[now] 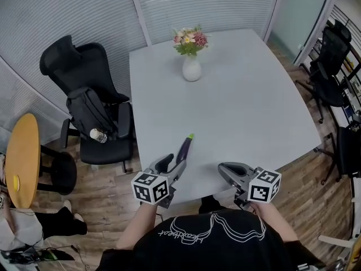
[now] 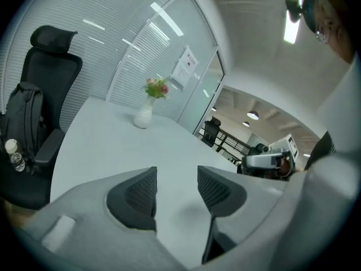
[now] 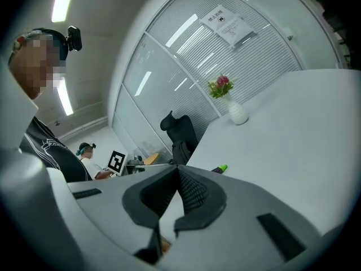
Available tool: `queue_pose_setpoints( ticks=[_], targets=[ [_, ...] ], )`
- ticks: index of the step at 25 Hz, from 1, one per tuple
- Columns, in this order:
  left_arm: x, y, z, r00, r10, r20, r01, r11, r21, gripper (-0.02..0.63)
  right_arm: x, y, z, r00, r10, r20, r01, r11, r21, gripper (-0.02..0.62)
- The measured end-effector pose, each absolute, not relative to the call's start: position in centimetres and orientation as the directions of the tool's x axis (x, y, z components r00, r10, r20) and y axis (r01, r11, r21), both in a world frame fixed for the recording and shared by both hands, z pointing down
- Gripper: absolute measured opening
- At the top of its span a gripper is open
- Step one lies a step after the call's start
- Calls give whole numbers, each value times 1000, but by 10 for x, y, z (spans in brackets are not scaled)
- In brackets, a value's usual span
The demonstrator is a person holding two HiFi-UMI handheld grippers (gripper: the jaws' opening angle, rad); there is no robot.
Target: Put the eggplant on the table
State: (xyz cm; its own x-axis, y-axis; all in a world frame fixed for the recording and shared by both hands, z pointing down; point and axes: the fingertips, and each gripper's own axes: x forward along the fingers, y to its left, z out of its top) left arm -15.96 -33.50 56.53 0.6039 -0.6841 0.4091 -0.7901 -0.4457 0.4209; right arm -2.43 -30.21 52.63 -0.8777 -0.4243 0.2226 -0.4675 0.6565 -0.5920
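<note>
Left gripper (image 2: 176, 176) gapes empty; eggplant (image 1: 185, 146) rests on table (image 1: 242, 95) at its one o'clock; best lifted clear without nudging; right gripper (image 3: 178, 176) closed.

The table (image 1: 254, 112) has a smooth, matt pale-grey top. At its twelve o'clock, the vase (image 1: 192, 69) looks like smooth white ceramic. At six o'clock, the eggplant (image 1: 184, 148) has smooth skin. The floor (image 1: 107, 188) is wood-grain plank. The left gripper (image 2: 176, 179) is matt grey plastic, and its pads (image 2: 138, 196) are black and finely ribbed.
</note>
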Motion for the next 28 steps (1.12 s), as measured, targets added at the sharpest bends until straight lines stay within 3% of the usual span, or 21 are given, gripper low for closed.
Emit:
queue_pose_setpoints(
  ticks=[4,8,13,28],
  targets=[
    [-154,-317,516,641,-696,324,-761,-519,390,181,-36,-293,506,-882,-427,199,-461,695,-552,8],
    [-147,-293,478,693,-679,244,-710,-582,397,83,-45,-283,488,-892,-424,159,-439,725,-531,8],
    [-136,-268,448,741,-641,200,-663,-649,375,34,-50,-273,467,-897,-427,116,-424,753,-504,8],
    [-122,-242,421,774,-610,168,-628,-707,325,15,-55,-255,439,-897,-432,93,-424,781,-459,8]
  ],
)
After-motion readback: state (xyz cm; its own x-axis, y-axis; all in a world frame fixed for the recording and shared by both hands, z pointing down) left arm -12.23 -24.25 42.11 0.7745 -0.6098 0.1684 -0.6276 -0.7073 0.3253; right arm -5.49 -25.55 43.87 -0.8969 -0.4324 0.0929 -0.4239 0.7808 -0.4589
